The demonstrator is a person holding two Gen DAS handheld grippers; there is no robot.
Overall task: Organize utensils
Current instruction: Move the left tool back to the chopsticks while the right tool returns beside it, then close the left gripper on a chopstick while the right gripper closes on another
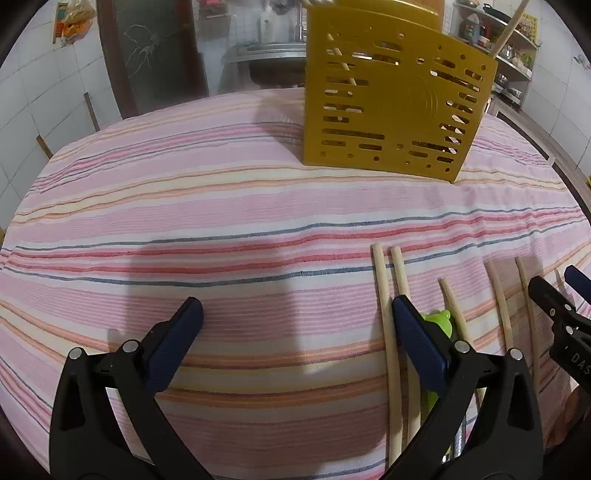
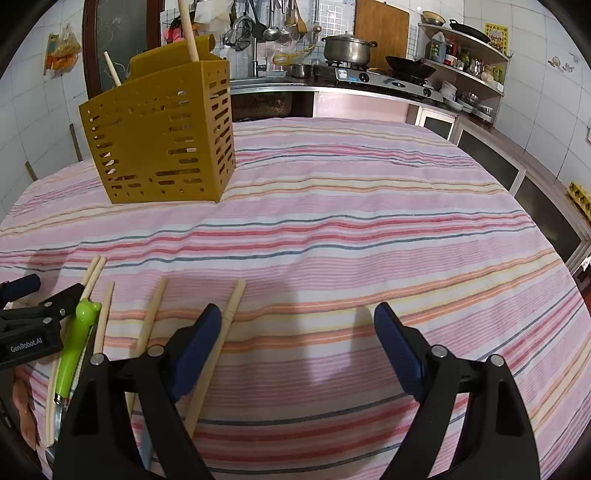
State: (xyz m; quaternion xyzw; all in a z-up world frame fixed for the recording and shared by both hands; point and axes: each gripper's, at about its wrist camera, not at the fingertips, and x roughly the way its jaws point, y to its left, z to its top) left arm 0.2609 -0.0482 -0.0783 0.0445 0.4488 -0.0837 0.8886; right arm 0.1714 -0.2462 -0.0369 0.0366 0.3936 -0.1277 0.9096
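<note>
Both grippers, left [image 1: 295,314] and right [image 2: 297,321], hover with jaws wide and empty over the striped bench [image 2: 351,221]. Five loose chopsticks [image 2: 218,343] and one green-handled utensil [image 2: 75,343] lie near; the yellow holder [image 2: 159,140], far left, holds two sticks.

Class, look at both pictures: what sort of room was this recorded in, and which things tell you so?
Most likely a home kitchen: a pot on a gas stove, ladles hanging on the tiled wall, and shelves of bottles and bowls.
</note>
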